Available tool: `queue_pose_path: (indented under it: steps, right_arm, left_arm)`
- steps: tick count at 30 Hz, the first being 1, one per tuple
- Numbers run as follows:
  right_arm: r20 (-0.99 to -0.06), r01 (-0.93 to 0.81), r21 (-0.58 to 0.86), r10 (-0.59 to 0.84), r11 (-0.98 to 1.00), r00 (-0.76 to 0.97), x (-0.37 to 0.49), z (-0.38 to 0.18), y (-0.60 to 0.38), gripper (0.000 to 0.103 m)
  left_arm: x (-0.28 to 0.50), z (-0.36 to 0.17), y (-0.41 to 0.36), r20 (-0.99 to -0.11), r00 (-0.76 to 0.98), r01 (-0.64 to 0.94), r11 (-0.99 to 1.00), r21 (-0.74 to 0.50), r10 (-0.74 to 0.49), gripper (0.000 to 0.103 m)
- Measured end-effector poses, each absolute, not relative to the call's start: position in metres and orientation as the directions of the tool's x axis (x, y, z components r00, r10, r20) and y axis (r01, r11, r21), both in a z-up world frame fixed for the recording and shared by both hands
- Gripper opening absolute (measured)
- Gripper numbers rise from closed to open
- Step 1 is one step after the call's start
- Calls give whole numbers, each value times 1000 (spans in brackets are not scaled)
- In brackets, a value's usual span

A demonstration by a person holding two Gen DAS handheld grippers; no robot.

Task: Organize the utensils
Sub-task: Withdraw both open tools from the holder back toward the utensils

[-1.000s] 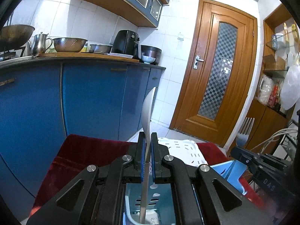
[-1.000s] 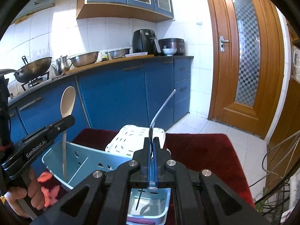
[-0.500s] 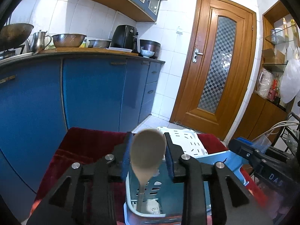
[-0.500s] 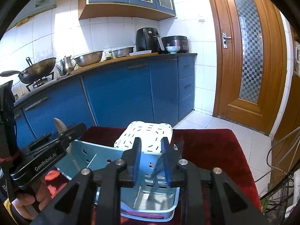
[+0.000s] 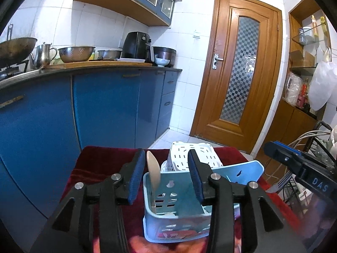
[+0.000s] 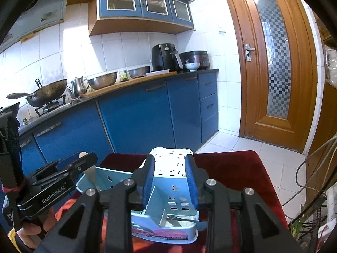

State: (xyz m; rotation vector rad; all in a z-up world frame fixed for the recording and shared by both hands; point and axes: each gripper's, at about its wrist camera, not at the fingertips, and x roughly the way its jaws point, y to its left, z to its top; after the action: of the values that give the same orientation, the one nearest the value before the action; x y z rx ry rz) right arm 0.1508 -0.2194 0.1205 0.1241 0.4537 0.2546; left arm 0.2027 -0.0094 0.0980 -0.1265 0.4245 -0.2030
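A light blue utensil caddy (image 5: pixel 168 198) stands on a red cloth (image 5: pixel 99 162); it also shows in the right wrist view (image 6: pixel 168 200). A wooden spoon (image 5: pixel 153 169) stands upright in its left compartment, free of my fingers. My left gripper (image 5: pixel 166 175) is open just above the caddy, its jaws on either side of the spoon. My right gripper (image 6: pixel 170 181) is open and empty over the caddy's right part. A metal fork (image 6: pixel 179 220) lies in the right compartment; its tines (image 5: pixel 281 184) stick out behind the caddy.
A white perforated basket (image 5: pixel 189 158) lies behind the caddy, and it shows in the right wrist view (image 6: pixel 170 162). Blue cabinets (image 5: pixel 101 109) run along the left. A wooden door (image 5: pixel 238 73) is behind. Cables and a wire rack (image 5: pixel 316 147) stand at the right.
Both grippers opened. The left one let the wooden spoon drop into the caddy, the right one released the fork into it. Both grippers have drawn back a little.
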Motion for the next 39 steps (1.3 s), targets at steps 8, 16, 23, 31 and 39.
queue_pose_path:
  steps: [8, 16, 23, 31, 39]
  right_arm:
    - [-429, -217, 233, 300, 948, 852, 120, 122, -229, 33]
    - [-481, -199, 261, 306, 945, 821, 90, 108, -234, 33]
    - [-547, -192, 257, 306, 947, 779, 71, 88, -228, 33]
    - [-618, -189, 287, 333, 939, 712, 55, 61, -227, 33]
    - [-703, -165, 295, 331, 941, 629, 47, 26, -228, 34]
  left_arm:
    - [177, 109, -4, -406, 887, 166, 973, -162, -219, 43]
    - [146, 109, 5, -440, 872, 161, 974, -159, -216, 44]
    - [121, 95, 11, -500, 841, 148, 977, -152, -205, 45]
    - [104, 63, 19, -632, 753, 92, 980, -177, -185, 45]
    - [86, 26, 16, -713, 673, 100, 980, -175, -196, 45]
